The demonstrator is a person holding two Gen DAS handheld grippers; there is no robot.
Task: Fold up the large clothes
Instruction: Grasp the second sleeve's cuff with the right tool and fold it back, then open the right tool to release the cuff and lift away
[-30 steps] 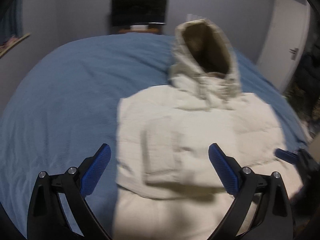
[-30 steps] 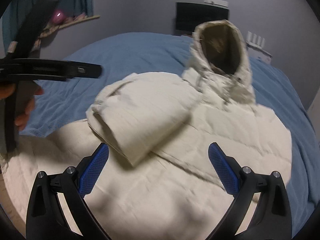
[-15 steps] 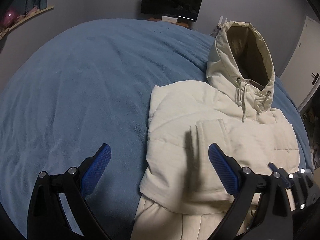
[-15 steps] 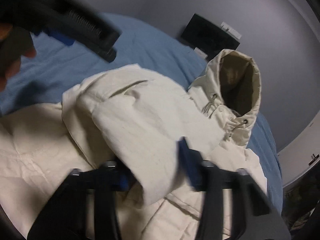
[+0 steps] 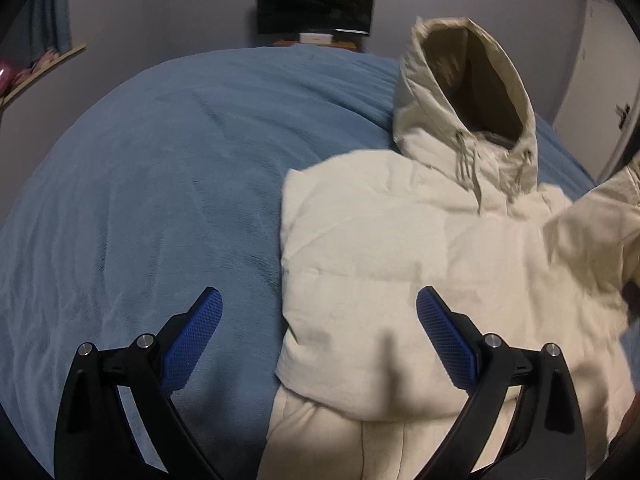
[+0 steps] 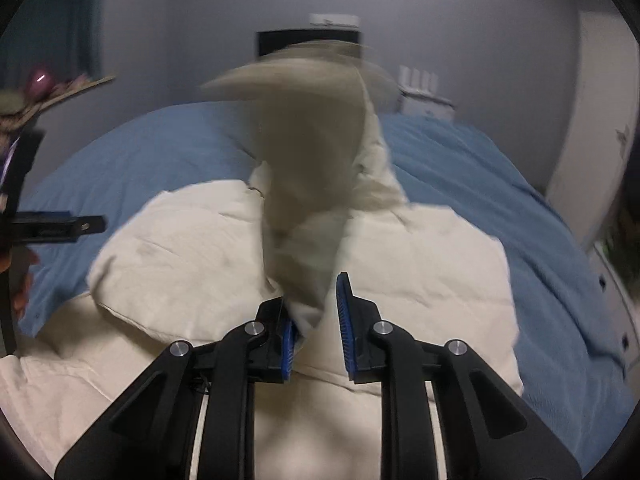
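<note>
Blue bedspread [image 5: 160, 184] fills most of both wrist views. Grey wall behind it, with a dark screen [image 5: 316, 4] mounted at the far side and a white door [image 5: 600, 80] at the right edge.

Cream hooded jacket [image 5: 400, 264] lies front-up on the right half of the bedspread, hood [image 5: 464, 92] toward the far wall, hood opening facing up. Drawcords [image 5: 468, 168] hang from the collar. One sleeve is folded across the chest; its folded edge runs along the jacket's near left side.

My left gripper [image 5: 318, 340]: fingers spread wide, nothing between them. The left blue pad is over bare bedspread, the right pad over the jacket's folded panel. The jacket's left edge falls between the two pads. I cannot tell whether either pad touches the cloth.

My right gripper [image 6: 316, 320]: fingers drawn close, pinching a bunch of cream fabric. The sleeve [image 6: 308, 168] rises from between the pads, lifted off the jacket body and strongly motion-blurred, blocking the hood from the right wrist view. In the left wrist view the same sleeve [image 5: 592, 232] shows raised at the right edge.

The left gripper's finger [image 6: 60, 224] shows at the left edge of the right wrist view, well apart from the raised sleeve.
</note>
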